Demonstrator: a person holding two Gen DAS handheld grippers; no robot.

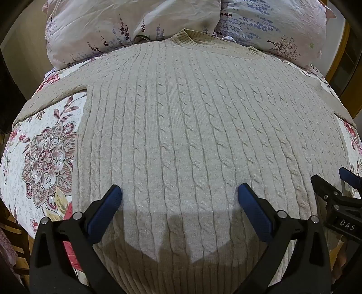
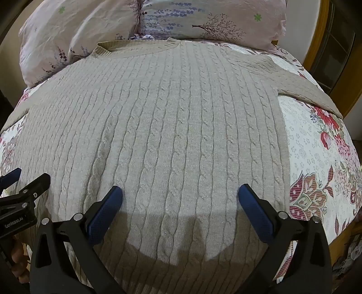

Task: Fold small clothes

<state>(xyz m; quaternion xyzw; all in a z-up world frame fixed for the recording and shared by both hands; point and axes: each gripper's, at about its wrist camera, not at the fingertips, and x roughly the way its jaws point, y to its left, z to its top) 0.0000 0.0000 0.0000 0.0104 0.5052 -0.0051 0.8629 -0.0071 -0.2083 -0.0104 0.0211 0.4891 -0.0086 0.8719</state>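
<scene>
A beige cable-knit sweater (image 1: 192, 117) lies spread flat on the bed, collar at the far end, sleeves out to both sides; it fills the right wrist view too (image 2: 172, 126). My left gripper (image 1: 179, 192) is open and empty, hovering over the sweater's lower left part near the hem. My right gripper (image 2: 180, 192) is open and empty over the lower right part. The right gripper also shows at the right edge of the left wrist view (image 1: 334, 187), and the left gripper at the left edge of the right wrist view (image 2: 25, 181).
A floral bedspread (image 1: 45, 144) covers the bed (image 2: 316, 158). Two floral pillows (image 1: 126, 24) (image 2: 212, 20) lie behind the collar. A wooden frame (image 2: 316, 40) stands at the far right. A wooden chair (image 1: 13, 237) stands at the bed's left edge.
</scene>
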